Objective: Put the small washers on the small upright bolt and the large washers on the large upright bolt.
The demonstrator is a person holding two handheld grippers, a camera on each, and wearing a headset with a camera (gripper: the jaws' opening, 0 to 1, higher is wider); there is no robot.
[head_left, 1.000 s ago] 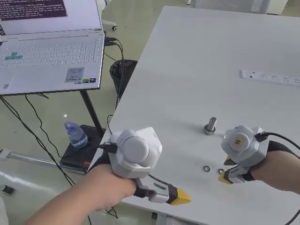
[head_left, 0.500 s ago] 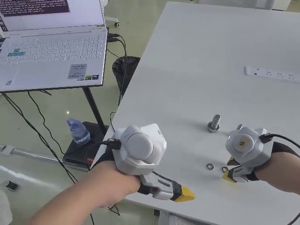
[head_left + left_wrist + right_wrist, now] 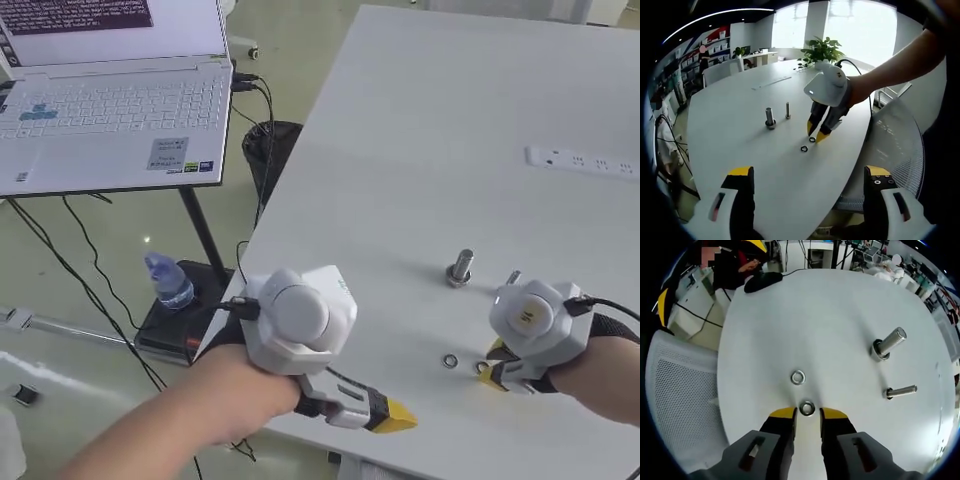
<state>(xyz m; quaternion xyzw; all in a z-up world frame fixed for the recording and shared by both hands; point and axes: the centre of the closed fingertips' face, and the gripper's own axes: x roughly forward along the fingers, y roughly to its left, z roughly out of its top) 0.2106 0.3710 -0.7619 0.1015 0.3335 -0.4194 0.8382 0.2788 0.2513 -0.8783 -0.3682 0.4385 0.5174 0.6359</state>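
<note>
The right claw (image 3: 808,415) is open a little and holds nothing. A washer (image 3: 807,408) lies flat on the counter (image 3: 790,305) between its tips, well away from the large bolt (image 3: 887,345). The claw should go straight down, close slowly and pinch the washer's edges so it does not slide. The left claw (image 3: 809,172) is wide open and empty, farther from that bolt.
</note>
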